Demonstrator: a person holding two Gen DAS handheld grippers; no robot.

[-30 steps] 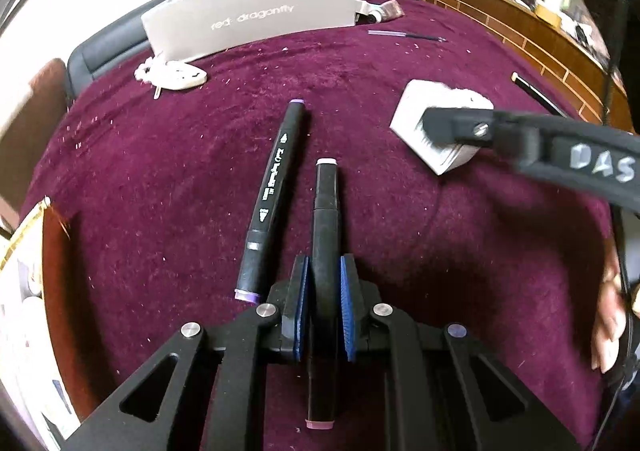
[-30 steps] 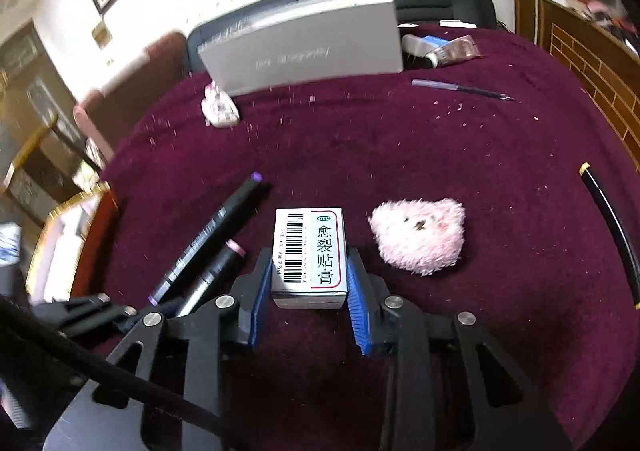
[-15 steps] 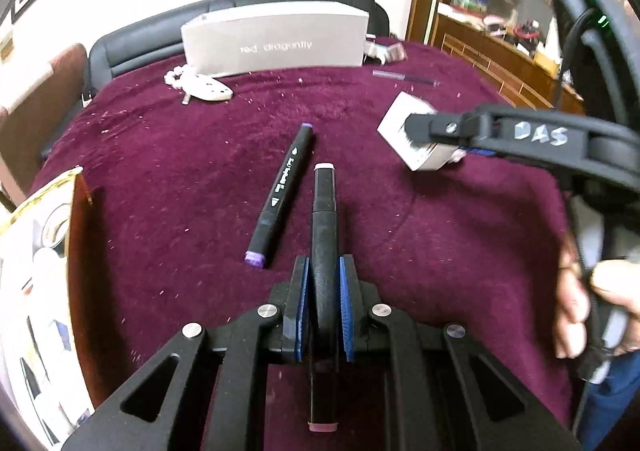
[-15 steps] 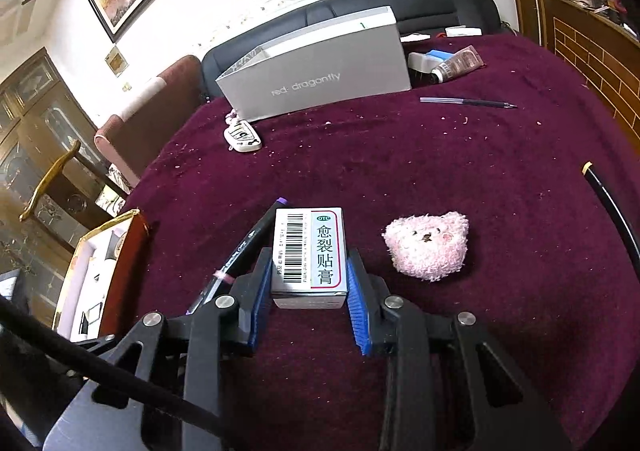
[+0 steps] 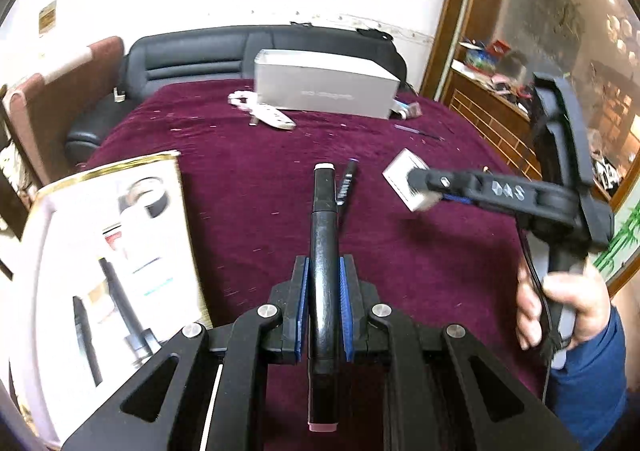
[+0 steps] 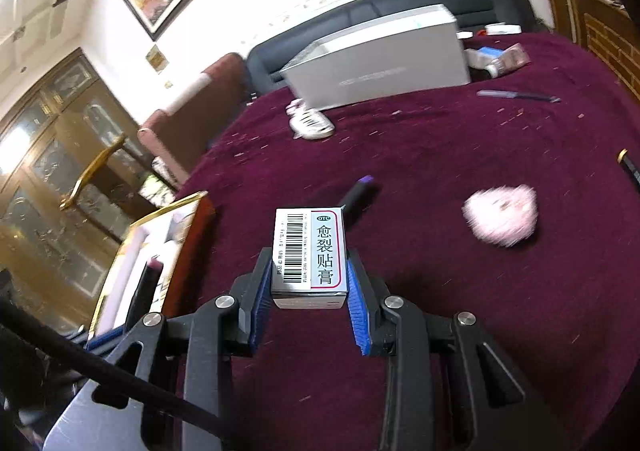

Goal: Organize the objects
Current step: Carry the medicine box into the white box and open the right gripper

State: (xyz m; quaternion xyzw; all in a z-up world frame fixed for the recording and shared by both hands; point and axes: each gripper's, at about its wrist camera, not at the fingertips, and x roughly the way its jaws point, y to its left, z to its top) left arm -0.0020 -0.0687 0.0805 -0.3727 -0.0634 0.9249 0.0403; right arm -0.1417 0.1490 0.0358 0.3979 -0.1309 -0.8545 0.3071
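My left gripper [image 5: 323, 301] is shut on a black marker [image 5: 324, 247] with a white tip, held above the maroon tablecloth [image 5: 248, 187]. A second black marker [image 5: 347, 183] with a purple cap lies on the cloth just beyond it, also seen in the right wrist view [image 6: 357, 191]. My right gripper [image 6: 308, 291] is shut on a small white medicine box [image 6: 309, 251] with a barcode, lifted off the cloth; the same box [image 5: 404, 178] shows at the right in the left wrist view. An open gold-rimmed box [image 5: 108, 235] holding pens sits at the table's left edge.
A pink plush toy [image 6: 502, 217] lies right of the medicine box. At the far side stand a grey shoebox [image 5: 324, 89], a white power strip [image 5: 264, 113], tubes [image 6: 500, 59] and a thin pen [image 6: 516, 95]. A black sofa [image 5: 192, 55] runs behind. A hand [image 5: 560, 303] holds the right gripper's handle.
Both grippers rose and swung left with their loads. The gold-rimmed box has come well into the left wrist view, and the purple-capped marker now lies right of the held marker.
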